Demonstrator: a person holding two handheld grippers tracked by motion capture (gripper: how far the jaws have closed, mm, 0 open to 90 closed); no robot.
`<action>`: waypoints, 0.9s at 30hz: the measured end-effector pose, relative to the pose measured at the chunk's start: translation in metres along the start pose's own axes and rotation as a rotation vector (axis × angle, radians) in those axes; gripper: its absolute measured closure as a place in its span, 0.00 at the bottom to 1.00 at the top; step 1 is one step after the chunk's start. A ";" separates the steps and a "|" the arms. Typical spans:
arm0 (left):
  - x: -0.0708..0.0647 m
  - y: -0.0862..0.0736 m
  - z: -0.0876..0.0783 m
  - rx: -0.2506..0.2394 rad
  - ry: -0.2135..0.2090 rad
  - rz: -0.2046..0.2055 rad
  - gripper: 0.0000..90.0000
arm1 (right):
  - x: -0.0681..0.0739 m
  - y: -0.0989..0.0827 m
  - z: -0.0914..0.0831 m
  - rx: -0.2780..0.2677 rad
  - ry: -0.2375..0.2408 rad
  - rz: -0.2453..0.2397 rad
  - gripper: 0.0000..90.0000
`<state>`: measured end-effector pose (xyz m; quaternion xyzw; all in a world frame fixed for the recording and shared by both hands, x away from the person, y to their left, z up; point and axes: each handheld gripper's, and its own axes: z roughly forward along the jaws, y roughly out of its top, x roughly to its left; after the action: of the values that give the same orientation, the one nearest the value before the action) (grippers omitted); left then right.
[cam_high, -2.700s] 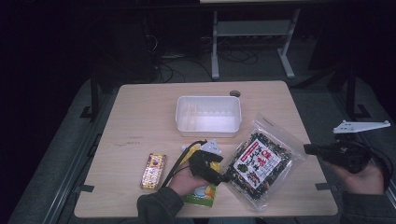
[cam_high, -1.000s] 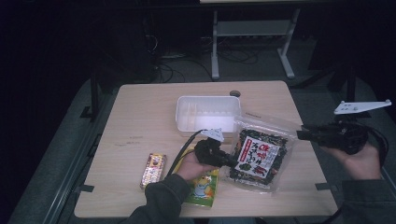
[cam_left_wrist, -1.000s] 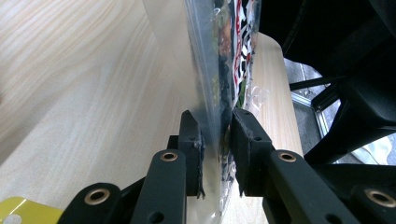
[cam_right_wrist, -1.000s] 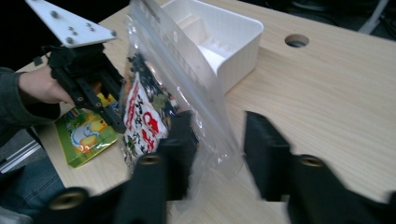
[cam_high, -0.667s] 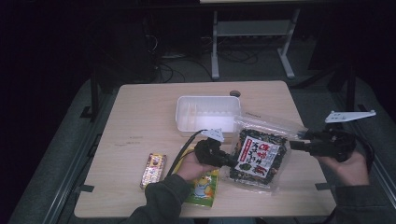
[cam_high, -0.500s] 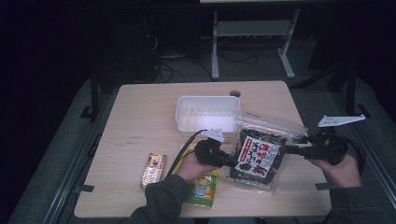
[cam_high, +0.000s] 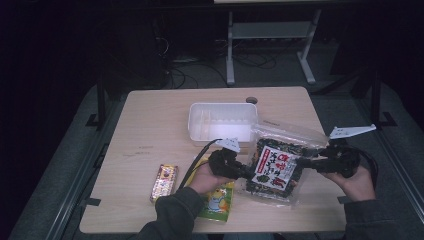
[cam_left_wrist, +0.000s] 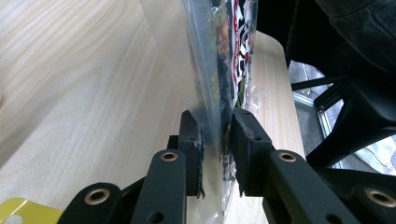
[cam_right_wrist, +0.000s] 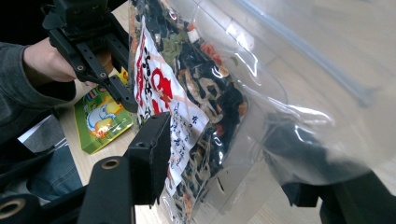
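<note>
My left tongs (cam_high: 246, 172) are pinching the left edge of the clear snack bag (cam_high: 278, 165); in the left gripper view both pads are pressing on the plastic film from either side (cam_left_wrist: 215, 140). My right tongs (cam_high: 306, 162) are reaching in level from the right, and their jaws have just been closing a little. In the right gripper view the bag's right edge (cam_right_wrist: 224, 116) is sitting between the two jaws: one jaw is standing in front of the label, the other is showing dimly through the plastic behind it, and I cannot tell whether they are touching it, so they are reading as open around the bag.

The bag, full of dark mixed bits with a white and red label, is sitting on the right half of the desk (cam_high: 150, 135), just near of the white plastic tray (cam_high: 222, 122). A green and yellow packet (cam_high: 217, 200) is lying under my left hand (cam_high: 202, 177), and a small candy bar (cam_high: 164, 181) is lying to its left.
</note>
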<state>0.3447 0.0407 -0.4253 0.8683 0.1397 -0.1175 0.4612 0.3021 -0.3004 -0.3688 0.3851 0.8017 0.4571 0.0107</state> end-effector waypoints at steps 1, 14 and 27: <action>0.000 0.000 0.000 0.000 -0.001 -0.001 0.83 | 0.000 0.000 0.000 -0.005 0.003 0.000 0.48; 0.003 -0.001 0.004 -0.007 -0.013 -0.007 0.82 | -0.007 -0.007 -0.006 -0.055 0.065 0.023 0.68; -0.001 0.000 -0.003 -0.043 0.023 0.000 0.71 | 0.015 0.005 -0.019 -0.089 0.143 -0.040 0.86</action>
<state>0.3444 0.0430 -0.4229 0.8596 0.1476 -0.1046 0.4778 0.2880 -0.3033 -0.3489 0.3343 0.7868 0.5185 -0.0203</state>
